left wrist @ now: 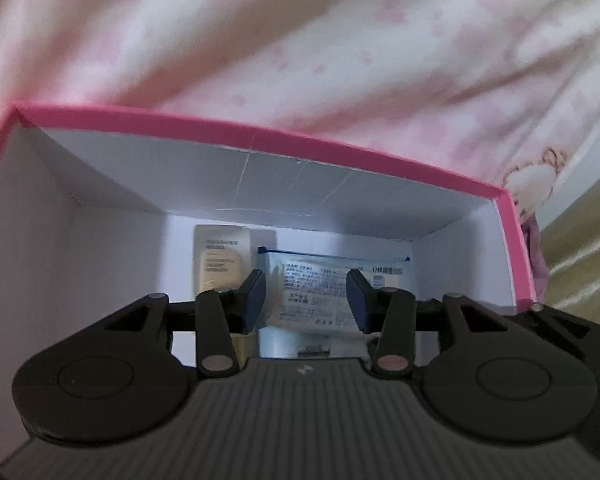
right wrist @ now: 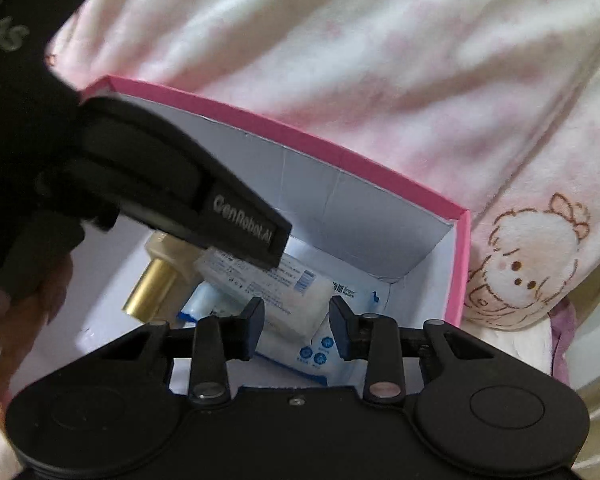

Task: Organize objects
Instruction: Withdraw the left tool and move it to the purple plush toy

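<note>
The left gripper [left wrist: 307, 300] stands narrowly parted above the white packet [left wrist: 312, 288] lying in the pink-rimmed box [left wrist: 260, 136], its pads clear of it. The right gripper [right wrist: 296, 320] looks closed on the packet's end. The packet is probably soft, light and slippery film, so a pinch across its middle should hold better.

Matt cardboard box [right wrist: 380, 168]; shiny gold metal cap [right wrist: 152, 290]; glossy plastic packet [left wrist: 324, 292]; soft fleece blanket [right wrist: 340, 40].

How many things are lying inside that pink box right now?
3: a gold-capped bottle at the left, a white packet in the middle, and a blue-and-white pack beneath it. More may be hidden underneath.
</note>
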The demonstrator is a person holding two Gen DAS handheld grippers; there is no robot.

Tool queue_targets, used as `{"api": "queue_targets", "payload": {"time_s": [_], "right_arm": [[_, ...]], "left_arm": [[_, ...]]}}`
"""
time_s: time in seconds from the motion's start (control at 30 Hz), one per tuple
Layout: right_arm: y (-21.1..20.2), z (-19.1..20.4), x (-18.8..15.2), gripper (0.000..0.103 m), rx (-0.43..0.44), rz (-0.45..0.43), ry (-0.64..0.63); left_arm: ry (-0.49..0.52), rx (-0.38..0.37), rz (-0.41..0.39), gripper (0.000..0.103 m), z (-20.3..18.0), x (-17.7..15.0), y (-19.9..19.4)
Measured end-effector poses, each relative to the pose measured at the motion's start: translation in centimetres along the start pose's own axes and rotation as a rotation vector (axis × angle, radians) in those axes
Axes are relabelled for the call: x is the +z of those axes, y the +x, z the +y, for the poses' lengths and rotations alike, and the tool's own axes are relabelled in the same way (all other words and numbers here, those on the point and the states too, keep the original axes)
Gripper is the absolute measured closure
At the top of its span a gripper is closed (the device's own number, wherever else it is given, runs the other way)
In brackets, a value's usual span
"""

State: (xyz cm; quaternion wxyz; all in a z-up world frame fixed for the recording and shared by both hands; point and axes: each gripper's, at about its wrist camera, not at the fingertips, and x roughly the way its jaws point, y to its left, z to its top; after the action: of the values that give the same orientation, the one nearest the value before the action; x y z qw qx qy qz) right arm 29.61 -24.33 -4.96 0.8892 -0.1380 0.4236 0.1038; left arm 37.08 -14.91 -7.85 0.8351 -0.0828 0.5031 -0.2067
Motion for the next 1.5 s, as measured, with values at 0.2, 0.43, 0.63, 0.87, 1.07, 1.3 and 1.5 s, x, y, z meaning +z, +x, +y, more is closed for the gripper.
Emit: {"api": "queue_targets", "payload": {"time_s": [0.2, 0.43, 0.63, 0.87, 1.07, 1.3, 1.5], "right_arm": [[-5.8, -1.8, -1.6, 0.055, 0.092, -0.052, 0.047], [-12.4, -3.5, -2.2, 0.050, 0.179, -0.037, 0.087], [-18.6, -2.9, -3.2, 0.044, 0.174, -0.064, 0.038], [-24.2, -2.0, -5.4, 0.037, 0.232, -0.105, 0.041], [-25.6, -0.9, -8.2, 0.026, 0.261, -0.103, 0.053], [-24.5, -0.3, -12.4, 0.023, 0.303, -0.091, 0.084], [-21.8, 0.1, -15.6, 0.022, 0.305, -0.090, 0.107]], "left_arm": [[0.141, 0.038, 0.027, 0.045, -1.9, -0.9, -4.9], [0.241, 0.066, 0.019, 0.040, -3.5, -2.4, -12.9], [0.294, 0.063, 0.012, 0.038, -5.0, -4.5, -18.3], [0.394, 0.040, 0.012, 0.034, -6.2, -8.8, -23.9], [0.420, 0.009, 0.030, 0.031, -6.7, -13.0, -25.4], [0.434, -0.007, 0.001, 0.027, -7.1, -17.1, -24.0], [0.404, -0.016, -0.031, 0.025, -7.0, -19.9, -21.3]]}}
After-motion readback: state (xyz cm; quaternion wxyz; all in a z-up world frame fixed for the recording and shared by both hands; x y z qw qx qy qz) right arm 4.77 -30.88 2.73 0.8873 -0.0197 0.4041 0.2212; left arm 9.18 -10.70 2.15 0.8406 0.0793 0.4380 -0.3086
